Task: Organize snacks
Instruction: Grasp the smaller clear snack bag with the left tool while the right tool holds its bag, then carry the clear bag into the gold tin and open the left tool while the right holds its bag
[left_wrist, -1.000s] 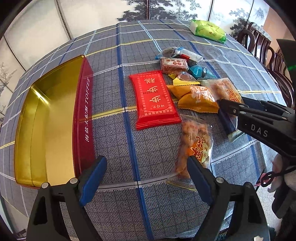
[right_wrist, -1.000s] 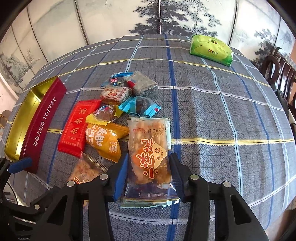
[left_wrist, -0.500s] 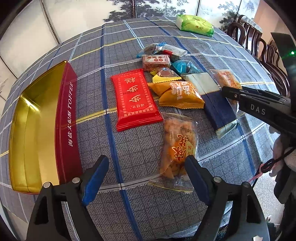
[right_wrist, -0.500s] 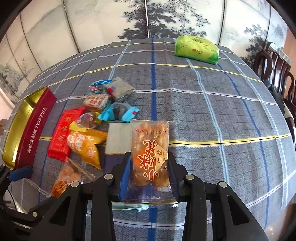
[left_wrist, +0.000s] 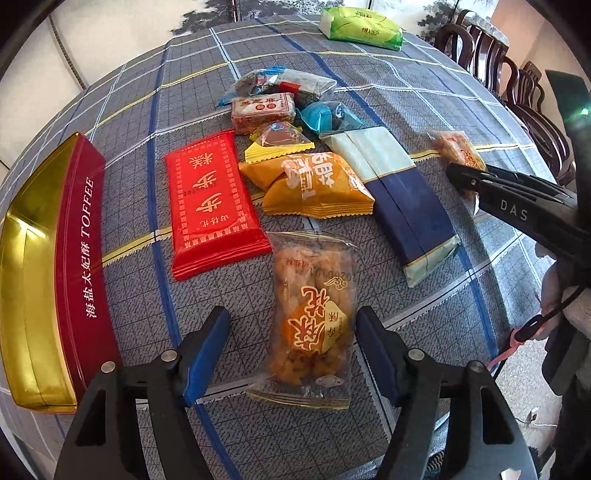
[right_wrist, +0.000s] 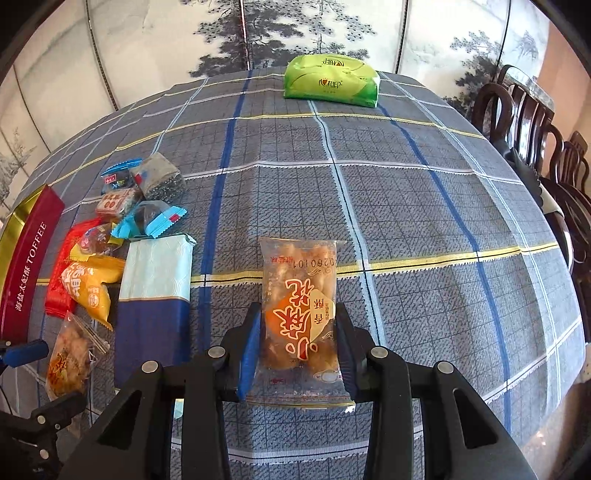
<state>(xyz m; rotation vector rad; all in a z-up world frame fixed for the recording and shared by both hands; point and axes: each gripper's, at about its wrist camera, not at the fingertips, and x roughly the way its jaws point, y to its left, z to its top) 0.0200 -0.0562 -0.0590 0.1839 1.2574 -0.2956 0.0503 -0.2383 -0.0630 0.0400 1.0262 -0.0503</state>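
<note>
A toffee tin (left_wrist: 79, 266) is set at the table's (right_wrist: 424, 206) left edge. Right of it, snack packets (left_wrist: 303, 177) are clustered, a long flat packet (left_wrist: 402, 199) lying along the cluster's right side. A tissue pack (right_wrist: 331, 82) is placed at the far edge. Chairs (right_wrist: 535, 122) are ranged along the right.
</note>
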